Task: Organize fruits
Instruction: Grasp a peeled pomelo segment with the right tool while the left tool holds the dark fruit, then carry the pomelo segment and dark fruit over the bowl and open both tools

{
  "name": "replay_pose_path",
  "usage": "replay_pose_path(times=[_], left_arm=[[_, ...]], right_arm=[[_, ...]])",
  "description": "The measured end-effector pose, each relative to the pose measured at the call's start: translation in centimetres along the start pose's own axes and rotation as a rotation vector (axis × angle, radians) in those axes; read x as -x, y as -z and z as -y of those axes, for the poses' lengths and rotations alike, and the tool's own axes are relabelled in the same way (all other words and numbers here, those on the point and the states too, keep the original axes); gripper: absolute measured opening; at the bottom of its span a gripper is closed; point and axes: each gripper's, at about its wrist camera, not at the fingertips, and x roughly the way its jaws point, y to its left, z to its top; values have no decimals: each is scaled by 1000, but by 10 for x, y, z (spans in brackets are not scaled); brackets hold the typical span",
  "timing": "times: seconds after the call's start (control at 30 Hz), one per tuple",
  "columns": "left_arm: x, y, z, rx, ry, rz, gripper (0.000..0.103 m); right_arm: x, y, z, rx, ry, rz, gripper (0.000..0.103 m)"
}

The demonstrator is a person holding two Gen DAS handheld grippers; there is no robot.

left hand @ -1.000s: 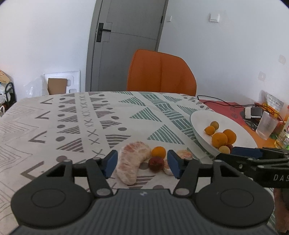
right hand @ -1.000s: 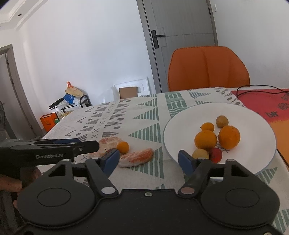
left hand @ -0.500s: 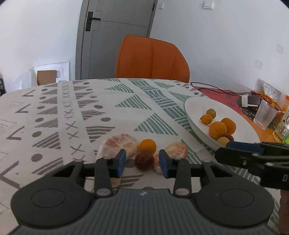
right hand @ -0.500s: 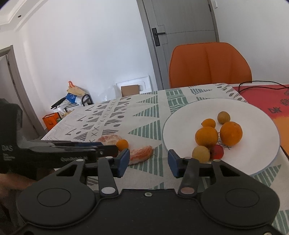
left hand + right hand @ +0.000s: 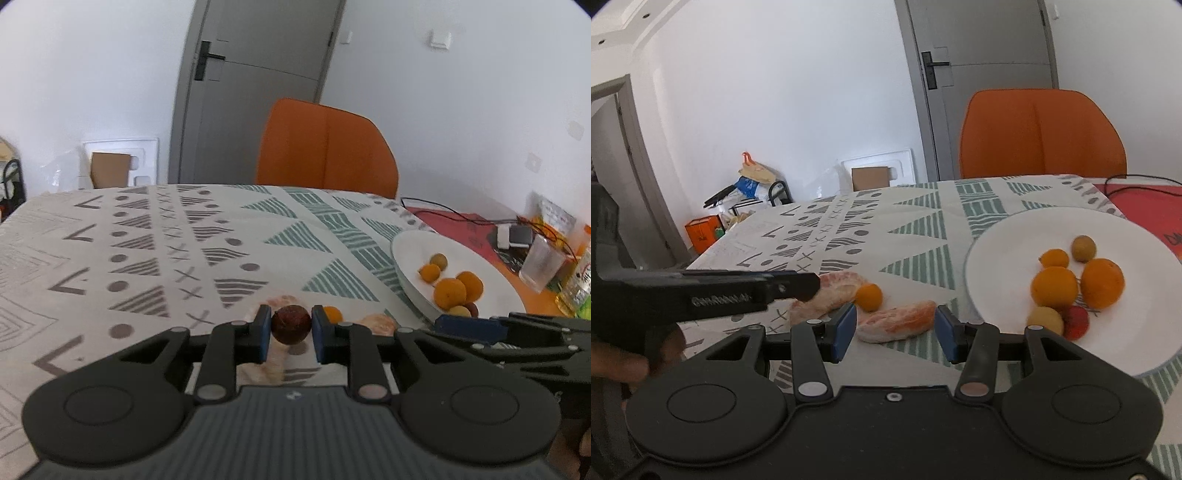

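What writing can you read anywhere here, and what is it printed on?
"GenRobot.AI", blurred but just legible: on the side of the left gripper in the right wrist view.
Dark characters on the red mat: cut off, unreadable.
Bottle label and snack packet: too small and blurred to read.

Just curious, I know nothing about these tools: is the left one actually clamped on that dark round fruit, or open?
Shut on it. The left gripper has its blue jaws pressed against both sides of the dark red fruit.

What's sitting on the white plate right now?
On the white plate: two oranges, a smaller orange, two yellow-green fruits and a red fruit. The claw frame hides its near rim.
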Motion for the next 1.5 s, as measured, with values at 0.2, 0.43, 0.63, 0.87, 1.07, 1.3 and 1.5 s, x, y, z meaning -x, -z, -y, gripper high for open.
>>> replay_pose_path(times=[0.2, 0.43, 0.63, 0.87, 1.07, 1.3, 1.5], left_arm=[[10, 0, -14, 16, -24, 13, 22], [16, 6, -28, 45, -37, 16, 22], [21, 8, -37, 58, -51, 24, 22], [23, 13, -45, 79, -64, 23, 22], [21, 15, -50, 88, -72, 12, 22], [26, 15, -47, 87, -68, 26, 22], [36, 13, -41, 76, -64, 50, 22]], right_arm=[[-9, 0, -9, 12, 15, -9, 77], [-19, 0, -20, 48, 19, -20, 77], [-30, -1, -22, 48, 41, -33, 77], [-42, 1, -22, 48, 58, -49, 77], [-49, 4, -25, 84, 98, -48, 77], [-49, 7, -30, 135, 118, -58, 57], [-31, 3, -38, 149, 86, -17, 56]])
